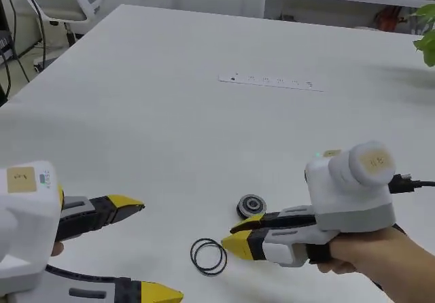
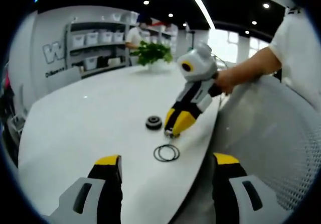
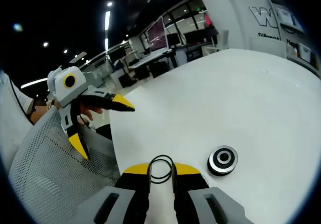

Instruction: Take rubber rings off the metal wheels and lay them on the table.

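Two black rubber rings (image 1: pixel 209 256) lie overlapping on the white table (image 1: pixel 170 119) near its front edge. A metal wheel (image 1: pixel 251 206) lies flat just behind them. My right gripper (image 1: pixel 230 241) rests low beside the rings, its yellow tips a narrow gap apart with nothing held. In the right gripper view the rings (image 3: pixel 161 168) lie on the table just ahead of the tips (image 3: pixel 161 171), and the wheel (image 3: pixel 222 159) is to the right. My left gripper (image 1: pixel 149 248) hovers at the left, jaws wide open and empty. Its own view shows the rings (image 2: pixel 166 153), wheel (image 2: pixel 154 122) and right gripper (image 2: pixel 175 127).
A white power strip (image 1: pixel 272 81) is set in the tabletop farther back. A mesh chair (image 2: pixel 266 148) stands right at the table's near edge. An office chair (image 1: pixel 64 1) is at the far left corner, a green plant (image 1: pixel 427 41) at the right edge.
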